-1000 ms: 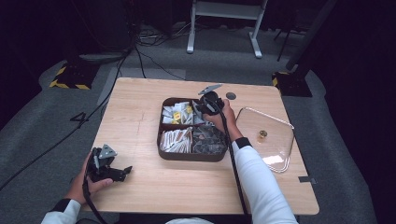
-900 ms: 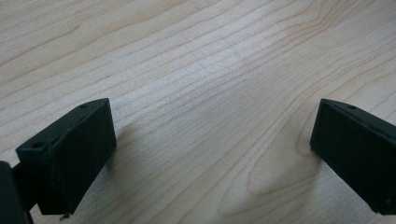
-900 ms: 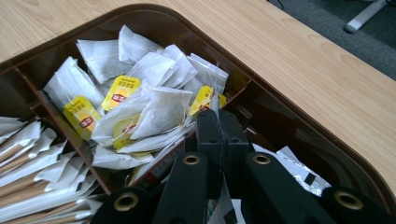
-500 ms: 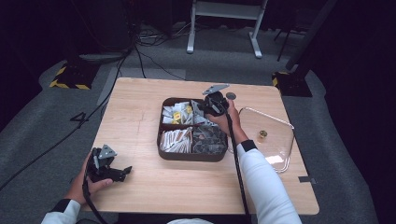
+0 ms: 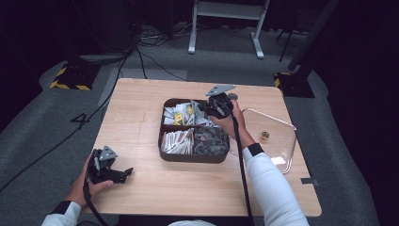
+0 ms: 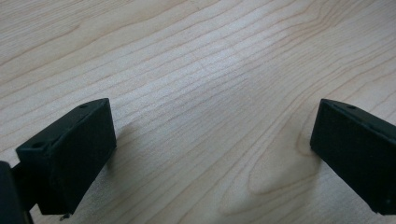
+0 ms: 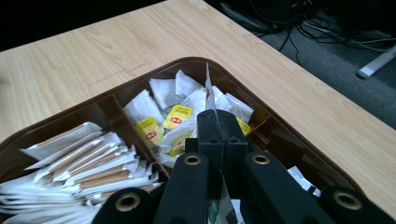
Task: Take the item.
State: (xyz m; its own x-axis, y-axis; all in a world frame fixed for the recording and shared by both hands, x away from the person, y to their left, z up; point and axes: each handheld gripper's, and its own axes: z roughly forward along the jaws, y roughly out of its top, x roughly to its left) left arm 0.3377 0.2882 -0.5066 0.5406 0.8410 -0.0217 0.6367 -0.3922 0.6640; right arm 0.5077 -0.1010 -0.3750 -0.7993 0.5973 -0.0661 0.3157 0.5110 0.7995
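Wooden table [image 5: 141,122] at centre of the high view carries a brown tray [image 5: 194,157], with the right gripper [image 5: 209,107] above its upper compartments. Left gripper view: left gripper [image 6: 212,144], jaws wide apart over bare wood. Right gripper view: jaws clamped on a thin white packet [image 7: 208,91], edge-on at centre, above the tea sachets [image 7: 163,119].

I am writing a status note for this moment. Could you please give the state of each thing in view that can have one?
Right tongs: shut on a white packet, lifted above the tray.
Left tongs: open, holding nothing, jaws resting on the table.
Tray: uncovered, its four compartments filled.
Clear lid: off the tray, lying flat beside it.
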